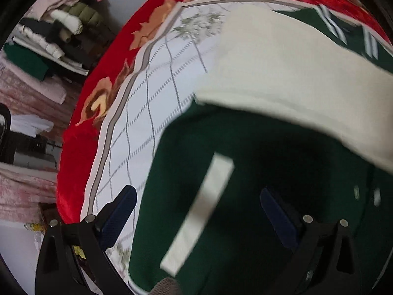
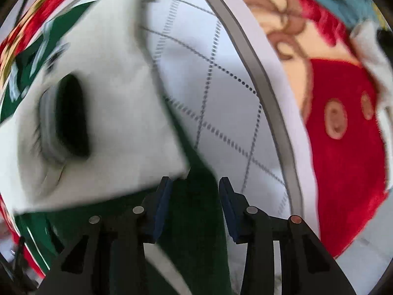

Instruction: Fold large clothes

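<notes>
A: Where is the garment?

B: The green-and-cream jacket (image 1: 245, 172) lies on a white quilted sheet (image 1: 157, 93) with a grey grid, and that sheet is spread over a red floral blanket (image 1: 81, 147). In the left wrist view a cream sleeve (image 1: 282, 73) crosses the dark green body, and a cream pocket strip (image 1: 201, 211) slants across the green near the camera.

A: And the left gripper (image 1: 196, 209)?

B: Its jaws stand wide apart over the jacket's left edge — one blue pad above the sheet, the other above the green cloth, nothing pinched between them.

A: The right gripper (image 2: 194, 196)?

B: It points down at the jacket. Its jaws stand fairly narrow, with a fold of green cloth between the pads, just where the cream sleeve's (image 2: 110, 123) edge ends. The picture is blurred; I cannot tell whether the pads press on it. The sleeve's dark cuff opening (image 2: 71, 115) faces the camera, to the left.

A: Anything else around?

B: A pile of folded clothes (image 1: 56, 32) lies at far left, beyond the blanket — pale, olive and black pieces.
</notes>
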Motion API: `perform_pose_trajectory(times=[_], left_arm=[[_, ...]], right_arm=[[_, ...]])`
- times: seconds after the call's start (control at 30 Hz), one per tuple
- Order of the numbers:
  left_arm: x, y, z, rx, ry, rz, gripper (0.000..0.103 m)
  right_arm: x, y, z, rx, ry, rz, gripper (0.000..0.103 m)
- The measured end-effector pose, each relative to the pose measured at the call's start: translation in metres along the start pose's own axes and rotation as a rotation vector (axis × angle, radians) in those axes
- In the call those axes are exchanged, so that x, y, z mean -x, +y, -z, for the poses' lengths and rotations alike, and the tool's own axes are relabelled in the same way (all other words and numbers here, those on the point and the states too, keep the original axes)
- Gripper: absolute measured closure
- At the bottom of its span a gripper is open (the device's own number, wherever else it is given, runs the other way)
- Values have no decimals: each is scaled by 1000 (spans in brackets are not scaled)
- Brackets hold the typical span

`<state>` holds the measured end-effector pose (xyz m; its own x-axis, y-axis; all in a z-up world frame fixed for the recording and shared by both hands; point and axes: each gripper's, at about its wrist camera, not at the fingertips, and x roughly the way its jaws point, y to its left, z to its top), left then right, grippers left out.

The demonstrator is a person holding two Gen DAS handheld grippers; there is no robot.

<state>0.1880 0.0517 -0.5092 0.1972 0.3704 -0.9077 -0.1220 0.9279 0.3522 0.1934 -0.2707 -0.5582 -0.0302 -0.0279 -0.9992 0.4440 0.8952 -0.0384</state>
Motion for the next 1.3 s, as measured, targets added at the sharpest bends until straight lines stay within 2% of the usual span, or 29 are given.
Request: perform_pose_trajectory(times=[0.1,0.2,0.23,0.3,0.33,0.37,0.4,0.43,0.47,0.5,0.53,0.57,0.6,0.63,0.73,0.9,0.97,1.0,1.03,1.1,1.17,1.2,1.3], left_arm=[[9,-6,36,-66,19,0,0],[-2,-17,82,-151,75,-30,0],[-8,-19,93,-164,98,-37,0],[-22,-19,114,-182,145,-51,0],[-24,-19,120,-184,148,-61,0],[-26,-17,124,-183,146,-65,0],[-26,-14,126,-172,141,-62,0],[-26,-13,126,-164,139,-58,0],[-27,-12,126,-158,141,-54,0],[-28,-12,124,-156,144,-51,0],[-29,-12,123,-153,147,-49,0],[-30,-11,122,-149,151,-45,0],[-30,-11,121,-143,155,-39,0],[-32,-9,120,-135,157,-31,0],[-34,-4,122,-107,164,-3,0],[-35,4,117,-68,178,17,0],[-34,14,114,-40,201,32,0],[-29,17,115,-20,206,31,0],[-22,23,112,-3,196,28,0],[-6,31,107,18,160,28,0],[20,27,96,10,107,49,0],[30,19,92,-5,85,60,0],[54,-22,84,-61,28,105,0]], right_arm=[[15,45,62,109,60,-117,52],[-11,91,122,145,224,-269,51],[-25,108,142,146,267,-290,51],[-46,134,168,142,304,-292,49],[-55,148,178,152,300,-271,35],[-62,159,181,162,280,-246,29],[-78,153,191,184,256,-221,20],[-80,163,196,222,237,-173,18],[-83,169,199,246,225,-132,18],[-84,175,203,257,204,-87,24],[-83,178,207,258,172,-34,46],[-80,179,208,258,151,-19,57],[-74,175,215,252,144,-28,84],[-70,174,216,236,146,-36,90],[-57,170,219,182,157,-98,91],[-43,199,235,255,160,-147,91],[-66,199,234,260,239,-158,87],[-76,198,221,241,269,-187,77],[-80,192,216,216,304,-236,72],[-78,172,205,170,354,-348,71],[-62,141,194,109,344,-434,61],[-54,127,189,98,317,-434,57],[-25,59,172,57,209,-369,57]])
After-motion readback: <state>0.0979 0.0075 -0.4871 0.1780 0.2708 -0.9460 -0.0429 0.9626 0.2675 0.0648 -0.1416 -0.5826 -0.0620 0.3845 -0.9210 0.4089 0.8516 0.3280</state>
